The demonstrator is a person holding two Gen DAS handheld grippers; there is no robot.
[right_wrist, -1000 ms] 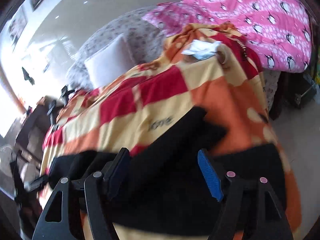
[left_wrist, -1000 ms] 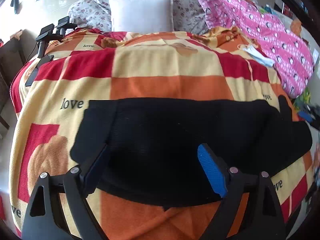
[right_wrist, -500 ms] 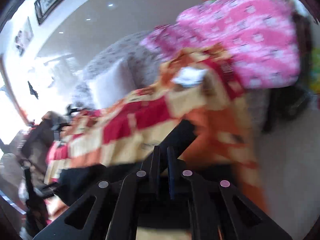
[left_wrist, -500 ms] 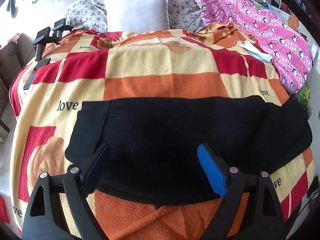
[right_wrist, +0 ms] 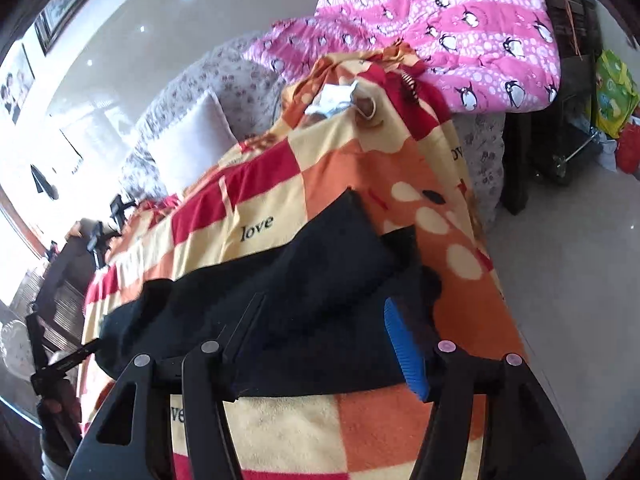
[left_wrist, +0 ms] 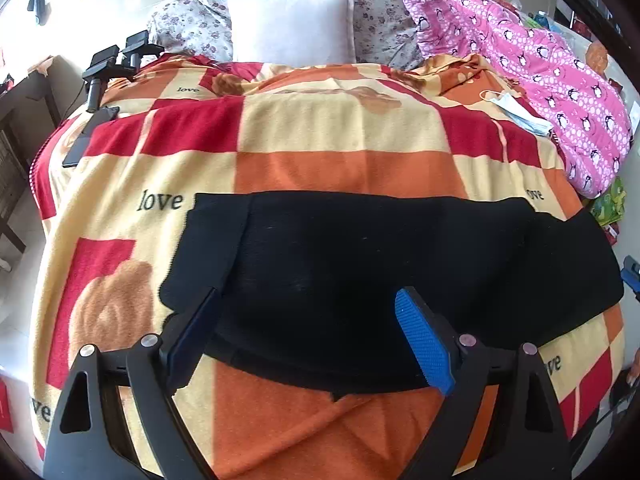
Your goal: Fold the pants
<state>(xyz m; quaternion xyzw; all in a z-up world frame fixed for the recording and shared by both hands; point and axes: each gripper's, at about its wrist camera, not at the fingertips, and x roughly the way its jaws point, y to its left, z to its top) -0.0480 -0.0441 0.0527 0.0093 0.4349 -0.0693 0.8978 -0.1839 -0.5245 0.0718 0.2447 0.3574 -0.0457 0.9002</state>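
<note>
Hovering wide apart and holding nothing, the left gripper [left_wrist: 310, 334] and right gripper [right_wrist: 326, 338] overlook black pants [left_wrist: 380, 264].

"love" printed on blanket [left_wrist: 344, 168]

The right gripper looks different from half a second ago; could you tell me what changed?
The right gripper was shut half a second ago and has opened again over the black pants, letting go. The left gripper stayed open, and the pants stayed folded lengthwise on the checked blanket.

Both the left gripper [left_wrist: 308, 334] and right gripper [right_wrist: 326, 336] have black triangular frames, silver screws and blue ribbed pads [left_wrist: 424, 344].
</note>
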